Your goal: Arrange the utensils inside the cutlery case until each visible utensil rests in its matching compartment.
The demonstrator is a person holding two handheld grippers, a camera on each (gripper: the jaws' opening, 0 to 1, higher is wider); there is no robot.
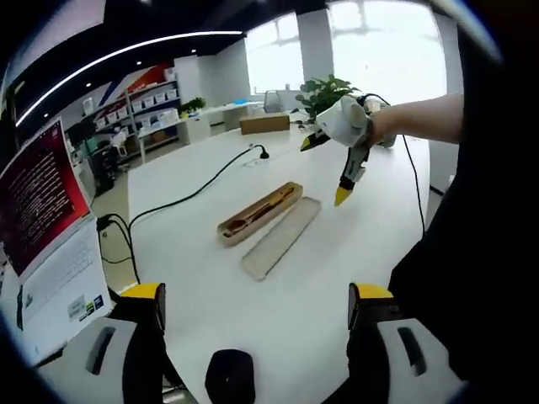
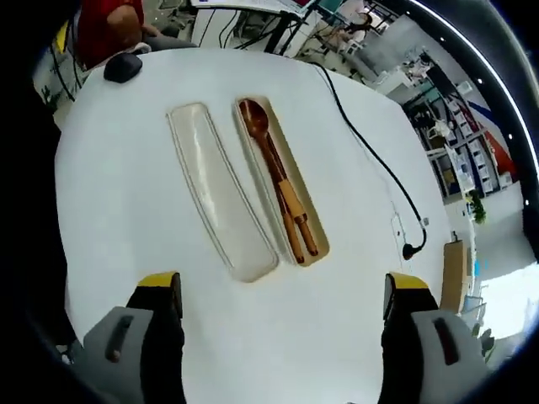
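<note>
A beige cutlery case (image 2: 297, 177) lies open on the white table, with its lid (image 2: 221, 189) flat beside it. Inside the case rest a wooden spoon (image 2: 257, 126) and other slim wooden pieces (image 2: 301, 225), all lengthwise. My right gripper (image 2: 282, 286) hovers above the case, jaws wide open and holding nothing. From the left gripper view the case (image 1: 227, 234), utensils (image 1: 257, 212) and lid (image 1: 280, 238) sit mid-table. The right gripper (image 1: 324, 168) hangs open above and right of them, held by a hand. My left gripper (image 1: 257, 295) is open and well short of the case.
A black cable (image 2: 370, 143) runs across the table beyond the case. A black mouse (image 2: 124, 67) sits near the table edge. A monitor with a red screen (image 1: 38, 194) stands at the left. A cardboard box (image 1: 264, 124) and a plant (image 1: 324, 93) are at the far end.
</note>
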